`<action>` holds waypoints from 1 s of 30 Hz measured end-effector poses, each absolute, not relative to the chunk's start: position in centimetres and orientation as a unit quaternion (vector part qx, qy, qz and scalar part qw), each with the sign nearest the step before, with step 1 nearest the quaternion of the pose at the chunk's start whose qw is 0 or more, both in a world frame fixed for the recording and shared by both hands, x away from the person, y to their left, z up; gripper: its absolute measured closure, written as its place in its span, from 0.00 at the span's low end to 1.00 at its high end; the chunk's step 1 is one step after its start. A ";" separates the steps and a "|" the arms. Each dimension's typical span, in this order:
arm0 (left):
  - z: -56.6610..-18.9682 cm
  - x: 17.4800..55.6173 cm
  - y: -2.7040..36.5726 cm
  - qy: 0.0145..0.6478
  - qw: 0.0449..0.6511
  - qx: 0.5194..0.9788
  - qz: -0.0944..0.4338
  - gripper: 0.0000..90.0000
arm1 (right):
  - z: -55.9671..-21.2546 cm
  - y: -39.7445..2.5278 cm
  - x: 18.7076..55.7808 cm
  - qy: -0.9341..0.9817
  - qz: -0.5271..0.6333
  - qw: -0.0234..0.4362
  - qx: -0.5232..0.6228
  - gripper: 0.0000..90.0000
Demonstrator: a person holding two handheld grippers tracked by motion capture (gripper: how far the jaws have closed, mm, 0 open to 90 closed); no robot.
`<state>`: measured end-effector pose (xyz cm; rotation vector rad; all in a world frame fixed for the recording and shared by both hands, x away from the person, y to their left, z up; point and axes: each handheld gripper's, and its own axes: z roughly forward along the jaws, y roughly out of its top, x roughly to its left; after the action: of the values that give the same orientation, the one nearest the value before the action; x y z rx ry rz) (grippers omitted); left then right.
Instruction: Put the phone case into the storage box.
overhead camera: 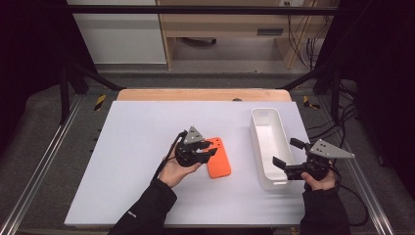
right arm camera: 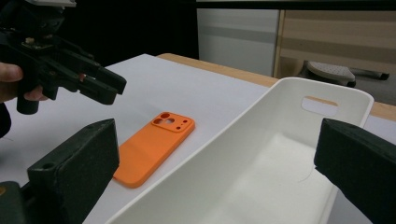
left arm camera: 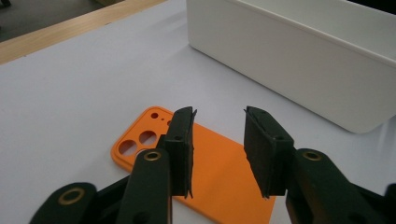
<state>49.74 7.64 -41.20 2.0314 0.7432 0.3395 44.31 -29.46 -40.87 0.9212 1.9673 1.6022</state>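
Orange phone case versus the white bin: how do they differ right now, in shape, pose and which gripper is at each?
The orange phone case is flat and thin; the white bin is a deep, long tub with tall walls. The case is bright orange with camera cutouts; the bin is plain white with a handle slot. The left gripper hovers open over the case; the right gripper spans the bin's near end. Both rest on the white table.

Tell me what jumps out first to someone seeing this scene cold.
The orange phone case grabs the eye: it lies flat, camera cutouts up, near the middle of the white table, with the left gripper poised open just over it. To its right stands a long white bin, with nothing inside it where its interior shows, and the right gripper waits wide open at the bin's near end.
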 end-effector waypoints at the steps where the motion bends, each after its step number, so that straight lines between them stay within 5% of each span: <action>1: -41.3 49.8 7.4 0.303 0.456 0.826 0.137 0.71 | -40.9 -29.5 44.3 0.711 0.580 0.220 0.333 0.01; 17: -42.9 50.7 4.4 0.301 0.422 0.846 0.128 0.99 | -40.8 -29.5 44.3 0.710 0.579 0.221 0.334 0.01; 30: -44.7 51.3 2.2 0.285 0.401 0.864 0.102 1.00 | -40.8 -29.5 44.3 0.711 0.578 0.221 0.334 0.01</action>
<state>51.33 2.18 -44.68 2.1854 0.7205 0.2589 44.30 -29.46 -40.83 0.9245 1.9653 1.5970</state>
